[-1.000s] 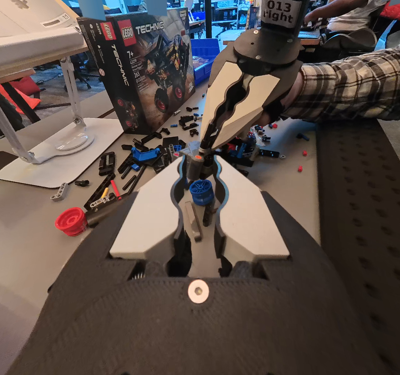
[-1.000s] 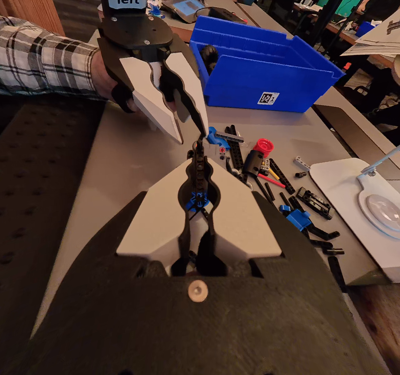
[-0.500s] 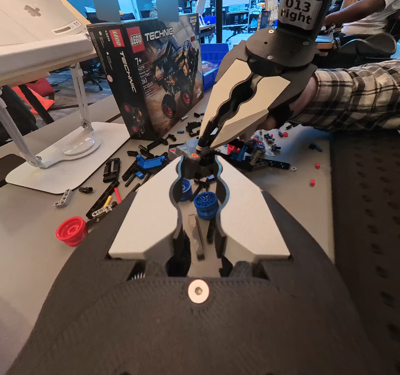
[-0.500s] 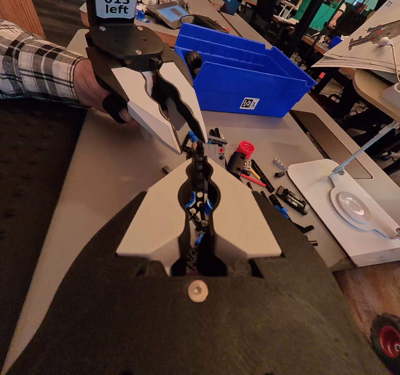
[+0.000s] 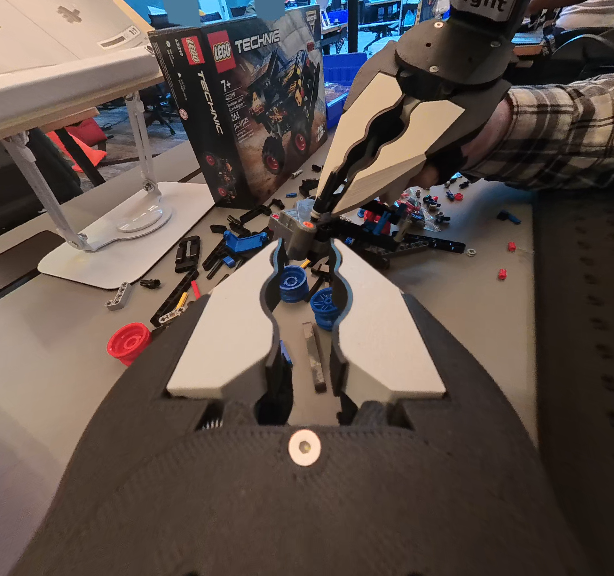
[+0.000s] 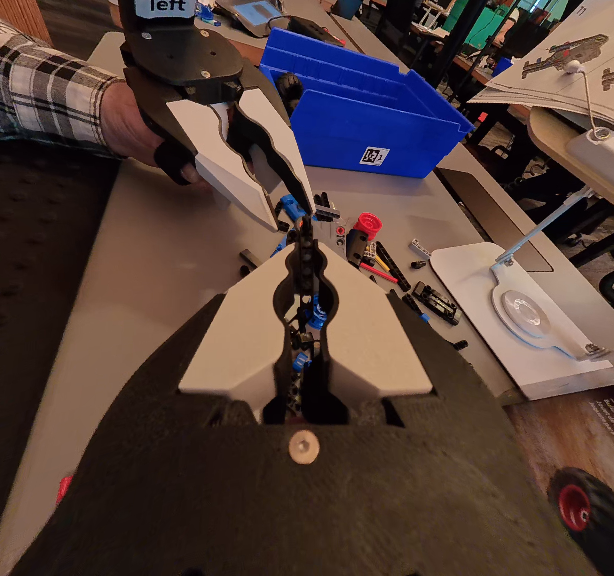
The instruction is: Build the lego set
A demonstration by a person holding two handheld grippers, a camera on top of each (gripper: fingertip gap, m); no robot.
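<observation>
Right gripper [image 6: 305, 247] is clamped on a black Technic beam [image 6: 306, 267]; the beam runs along between its fingers, tip poking out past them. In the left wrist view the same gripper [image 5: 324, 209] angles down with the beam end meeting a grey motor-like block [image 5: 294, 227]. Left gripper [image 5: 304, 244] pinches that grey block at its fingertips, jaws closed on it only at the tip. In the right wrist view the left gripper [image 6: 294, 219] comes in from upper left, tips meeting the beam end.

Table [image 5: 66, 344]: two blue wheel hubs [image 5: 292, 282] below the left gripper's fingers, red hub [image 5: 128, 344] to the left, scattered black beams [image 5: 176, 297], a blue piece [image 5: 244, 241]. Lego box [image 5: 252, 108] stands upright behind. Blue bin [image 6: 365, 121] at the far side; white stand base [image 6: 498, 311] at right.
</observation>
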